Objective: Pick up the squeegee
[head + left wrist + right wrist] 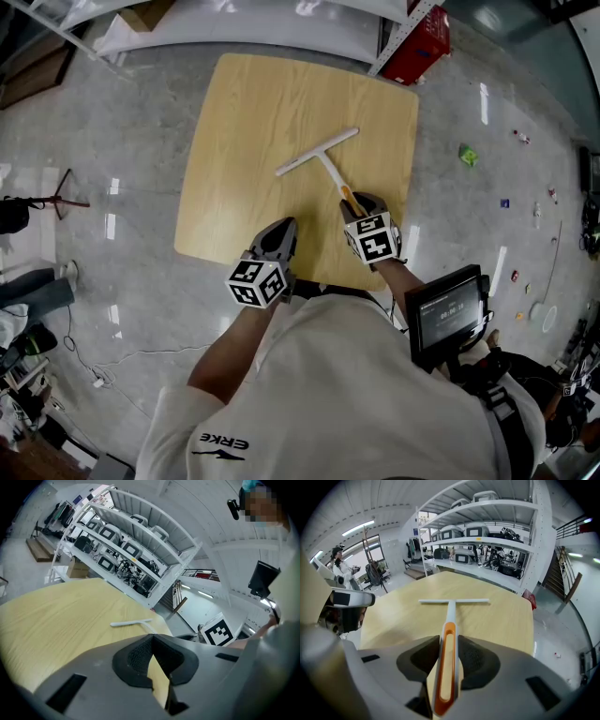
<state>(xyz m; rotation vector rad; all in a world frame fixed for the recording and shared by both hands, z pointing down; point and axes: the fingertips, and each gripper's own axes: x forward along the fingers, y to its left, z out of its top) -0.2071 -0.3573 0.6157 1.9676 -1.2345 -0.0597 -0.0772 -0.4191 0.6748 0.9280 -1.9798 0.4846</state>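
The counter (246, 122) is a bare, pale wood-grain square with rounded corners, standing on a grey polished floor (131, 141) that reflects the ceiling lights. Small bits of litter (467, 155) dot the floor off the counter's right edge. A red crate (419, 42) sits on the floor just beyond its far right corner, beside white metal shelving (487, 531) loaded with boxy devices. A staircase (565, 581) rises to the right of the shelving, and a person in white (341, 568) stands far off in the room.

The squeegee (319, 155) is a white T over the right half of the counter. Its blade runs slantwise toward the far right corner and its handle comes back toward the near edge. The orange-inlaid handle end (448, 660) is clamped between the jaws of the right gripper (449, 641), whose pads press on both of its sides. Whether the blade touches the wood cannot be told.

The left gripper (152, 639) hangs over the near edge, to the left of the right gripper (361, 208). Its jaws meet at the tips with nothing between them. From there the squeegee (131, 622) lies well ahead on the wood.
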